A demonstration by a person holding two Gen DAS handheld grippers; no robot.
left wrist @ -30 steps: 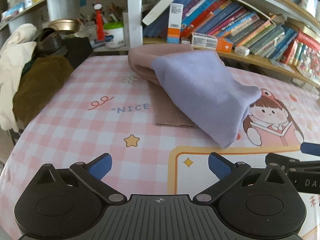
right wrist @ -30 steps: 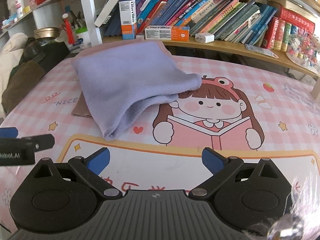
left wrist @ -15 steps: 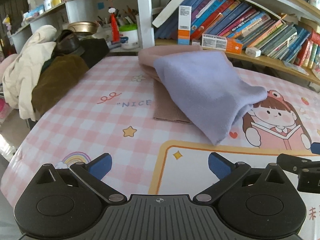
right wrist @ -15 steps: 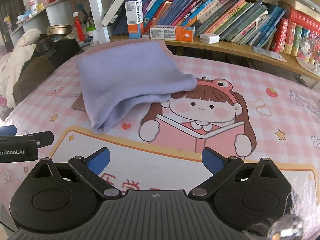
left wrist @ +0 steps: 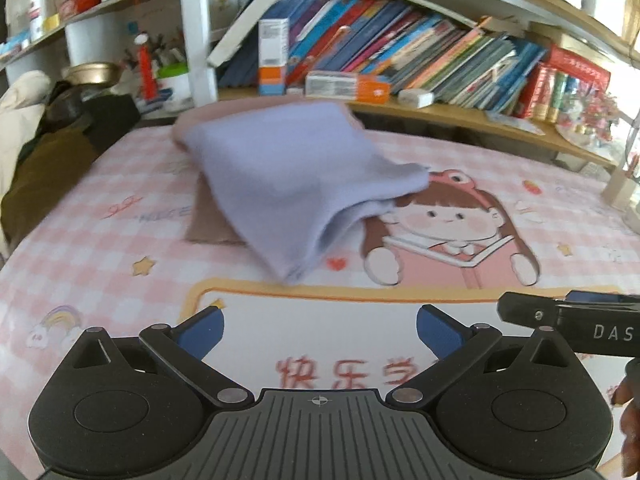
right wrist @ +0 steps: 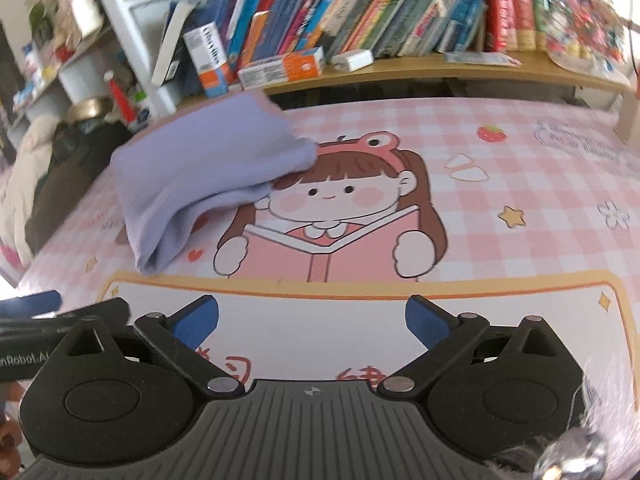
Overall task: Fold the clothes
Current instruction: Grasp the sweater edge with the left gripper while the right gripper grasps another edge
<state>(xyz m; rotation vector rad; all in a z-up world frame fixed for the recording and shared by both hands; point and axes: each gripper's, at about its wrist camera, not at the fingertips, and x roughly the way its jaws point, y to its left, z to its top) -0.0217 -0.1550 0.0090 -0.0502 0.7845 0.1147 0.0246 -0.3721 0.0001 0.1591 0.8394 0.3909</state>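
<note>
A folded lilac garment (left wrist: 296, 176) (right wrist: 200, 176) lies on the pink checked tablecloth (left wrist: 120, 248) (right wrist: 500, 168), on top of a folded brown-pink garment (left wrist: 210, 224) that peeks out at its left. My left gripper (left wrist: 319, 328) hovers open near the table's front edge, well short of the clothes, nothing between its blue pads. My right gripper (right wrist: 312, 318) is also open and empty, over the white panel of the cloth, with the lilac garment to its far left. Each view shows the other gripper's body at its edge.
A low wooden bookshelf (left wrist: 460, 112) (right wrist: 400, 68) full of books and boxes runs behind the table. A heap of dark and cream clothing (left wrist: 44, 148) sits off the table's left side. A white shelf post (left wrist: 196, 32) stands at the back left.
Both grippers have pulled back and swung right, away from the folded clothes. The clothes lie unmoved. Both grippers stay open.
</note>
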